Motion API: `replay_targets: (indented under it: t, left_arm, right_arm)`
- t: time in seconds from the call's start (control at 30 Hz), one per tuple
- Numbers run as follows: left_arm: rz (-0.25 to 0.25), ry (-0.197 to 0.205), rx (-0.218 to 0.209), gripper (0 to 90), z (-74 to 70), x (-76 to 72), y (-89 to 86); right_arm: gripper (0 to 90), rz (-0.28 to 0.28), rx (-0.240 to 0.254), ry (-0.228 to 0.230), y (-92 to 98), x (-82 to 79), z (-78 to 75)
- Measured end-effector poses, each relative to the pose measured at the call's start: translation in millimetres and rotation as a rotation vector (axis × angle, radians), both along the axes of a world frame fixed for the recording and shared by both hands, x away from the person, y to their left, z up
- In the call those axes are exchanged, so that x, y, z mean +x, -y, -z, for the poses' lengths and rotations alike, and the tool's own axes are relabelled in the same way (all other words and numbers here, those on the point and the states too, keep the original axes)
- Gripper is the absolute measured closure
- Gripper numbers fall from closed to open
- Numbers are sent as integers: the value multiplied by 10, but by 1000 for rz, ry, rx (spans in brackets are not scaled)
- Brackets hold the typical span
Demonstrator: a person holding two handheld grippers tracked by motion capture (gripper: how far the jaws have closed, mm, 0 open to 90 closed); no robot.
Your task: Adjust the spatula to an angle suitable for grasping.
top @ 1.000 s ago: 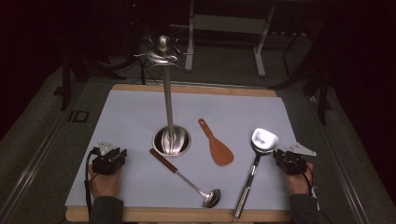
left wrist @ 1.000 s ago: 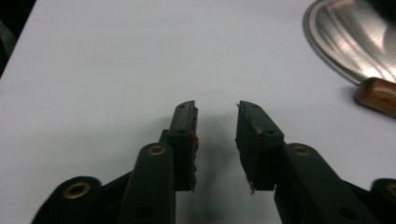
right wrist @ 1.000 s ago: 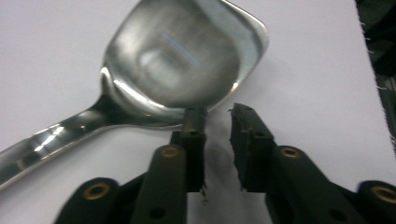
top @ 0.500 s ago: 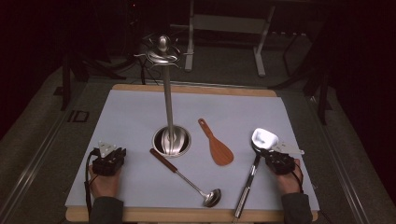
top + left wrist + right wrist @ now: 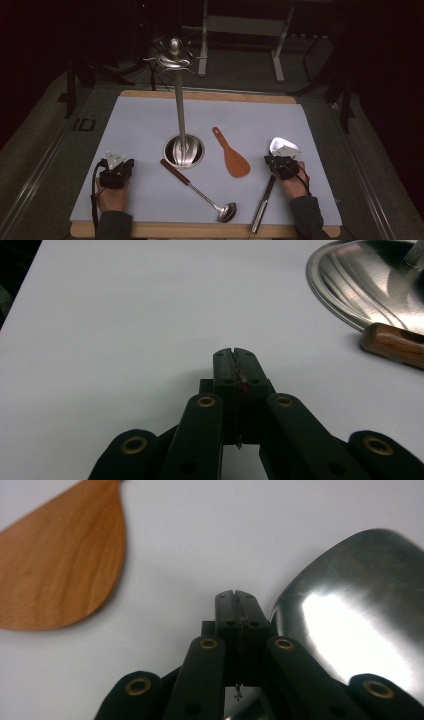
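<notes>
Right gripper [image 5: 234, 596] pressed together, empty, just beside steel spatula [image 5: 360, 625]; left gripper [image 5: 234, 352] just closed, empty.

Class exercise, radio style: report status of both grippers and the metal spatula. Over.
Left gripper shut, empty, on the mat. Right gripper shut, empty, beside the metal spatula blade. Wooden spatula lies close left of it; nothing blocking.

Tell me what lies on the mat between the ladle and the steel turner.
Nothing: in the high view the white mat is bare between the ladle and the steel turner; the wooden spatula lies farther back.
</notes>
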State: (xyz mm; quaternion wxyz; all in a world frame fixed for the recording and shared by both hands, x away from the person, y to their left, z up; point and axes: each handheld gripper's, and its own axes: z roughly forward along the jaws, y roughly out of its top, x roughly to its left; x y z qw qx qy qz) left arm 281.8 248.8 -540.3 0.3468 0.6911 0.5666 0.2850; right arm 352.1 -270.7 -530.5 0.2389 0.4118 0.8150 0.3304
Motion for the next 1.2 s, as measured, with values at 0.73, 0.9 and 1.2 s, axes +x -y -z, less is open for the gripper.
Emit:
replay_targets:
  t: [0.73, 0.9, 1.2]
  left_arm:
    - [5, -2, 22, 890, 1, -2, 27]
    - [7, -1, 26, 889, 2, -2, 32]
    - [11, 1, 36, 889, 1, -9, 46]
  right_arm:
    - [900, 138, -59, -49, 422, 406, -20]
    - [900, 194, -34, -58, 568, 461, -32]
    - [900, 78, 115, -3, 529, -47, -149]
